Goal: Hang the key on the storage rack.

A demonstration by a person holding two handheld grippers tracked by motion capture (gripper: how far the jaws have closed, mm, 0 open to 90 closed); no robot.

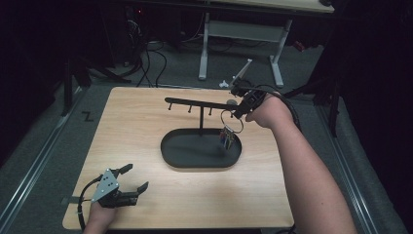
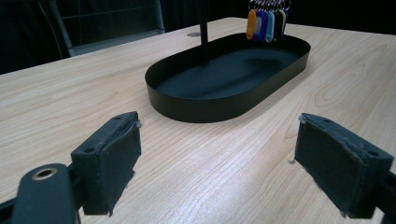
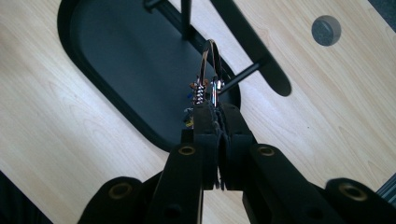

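The large silver metal key ring [image 1: 231,120] carries a bunch of small coloured plastic key tags [image 1: 227,137], orange, blue, white and dark ones in the left gripper view [image 2: 267,23]; no writing can be read on them. The ring hangs in the air above the right end of the black oval metal tray [image 1: 171,157], the tags dangling just over its rim. The right gripper [image 1: 239,113] holds it from above with its jaws closed tight on the ring's top, as the right gripper view shows [image 3: 217,109]. Just beside the ring runs the black horizontal bar with short pegs [image 1: 195,103], carried by a thin black post [image 1: 201,121] rising from the tray. The tray sits on the light wooden counter [image 1: 131,126]. The left gripper [image 1: 134,178] rests near the counter's front left corner, well apart from the tray, its jaws wide open with nothing between them.
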